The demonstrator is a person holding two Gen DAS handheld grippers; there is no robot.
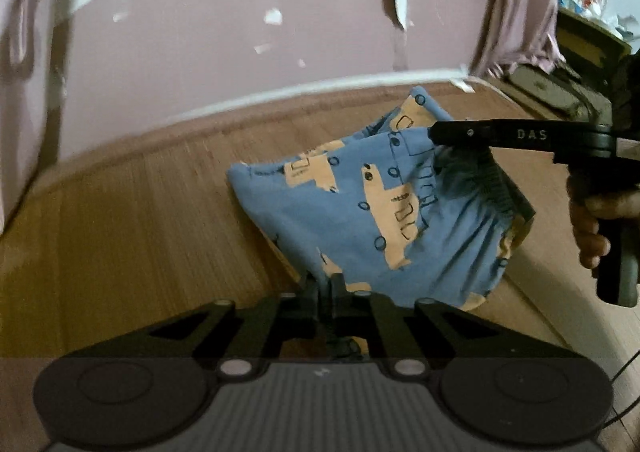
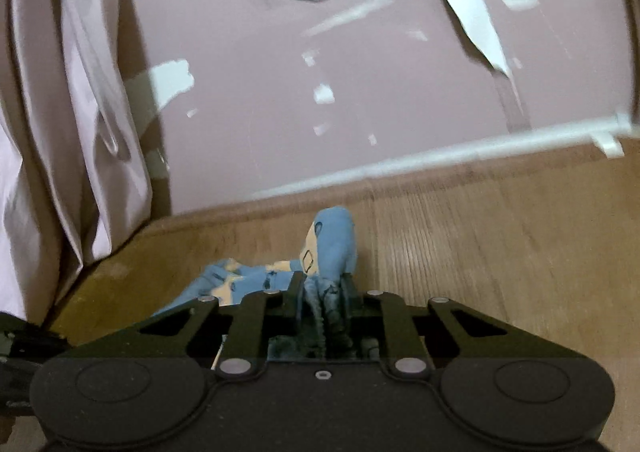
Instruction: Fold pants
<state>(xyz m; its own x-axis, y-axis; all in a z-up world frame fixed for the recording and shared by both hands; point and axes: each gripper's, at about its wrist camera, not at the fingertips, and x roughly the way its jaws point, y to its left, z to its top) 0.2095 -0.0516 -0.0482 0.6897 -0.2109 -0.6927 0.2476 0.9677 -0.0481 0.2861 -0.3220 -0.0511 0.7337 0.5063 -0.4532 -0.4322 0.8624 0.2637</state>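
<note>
Left wrist view. The left gripper [image 1: 325, 284] is closed to a narrow slit and pinches the lower edge of the pants [image 1: 380, 212], a blue garment printed with cream shapes and dark outlines. The cloth hangs taut between two holds, raised above the wooden floor [image 1: 140, 220]. At upper right the right gripper [image 1: 434, 134], black and marked "DAS", bites the gathered waistband; a hand [image 1: 588, 228] grips its handle. Behind stands a pink wall [image 1: 220, 32] with peeled white patches and a pale skirting strip.

Right wrist view. The right gripper [image 2: 323, 288] stands narrowly apart, clamped on a bunched fold of the pants [image 2: 332, 240] that fills the gap between its fingers; the remaining cloth trails to the left, low over the floor [image 2: 500, 244]. A pale curtain [image 2: 68, 112] hangs at left beside the wall [image 2: 320, 52].
</note>
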